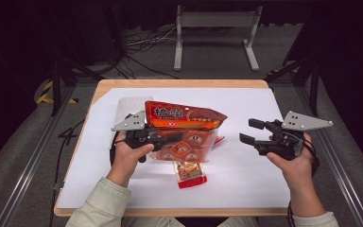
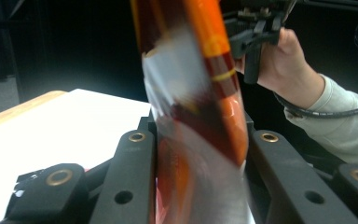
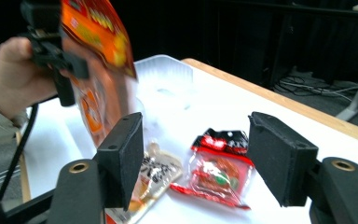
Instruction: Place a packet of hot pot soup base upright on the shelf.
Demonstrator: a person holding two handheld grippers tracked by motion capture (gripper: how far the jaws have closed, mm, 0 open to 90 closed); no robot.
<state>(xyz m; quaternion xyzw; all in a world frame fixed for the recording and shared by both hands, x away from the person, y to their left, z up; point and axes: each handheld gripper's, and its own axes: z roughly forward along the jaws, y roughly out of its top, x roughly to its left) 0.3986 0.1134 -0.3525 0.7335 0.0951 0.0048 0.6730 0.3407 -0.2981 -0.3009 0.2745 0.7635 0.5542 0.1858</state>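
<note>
Snack bag: orange and red snack bag (image 1: 184, 125) with a clear lower panel, held up off the table between the jaws of the left gripper (image 1: 163, 138), its printed top edge above the jaws.
Left gripper: closed on the snack bag; in the left gripper view the bag (image 2: 193, 107) rises tilted from between the two black jaws, both pressed to its sides.
Left hand: the person's left hand (image 1: 127, 158) wraps the gripper's handle, just behind the bag.
Right gripper: right gripper (image 1: 249, 132) stands apart from the bag, off its right end, jaws spread wide with nothing between them; they have just been opening.
Right hand: right hand (image 1: 295, 163) holds that gripper low over the white sheet.
Small packets: a red-edged sachet (image 3: 216, 172) lies on the table ahead of the right gripper's open jaws, and a paler sachet (image 3: 156, 175) lies just beside the jaw on the left of that view; in the high view one packet (image 1: 189, 175) lies under the hanging bag.
White tray: a white plastic tray (image 3: 165, 77) sits on the table beyond the bag, behind the left gripper.
Table: wooden table with a white sheet (image 1: 246, 184) over it.
</note>
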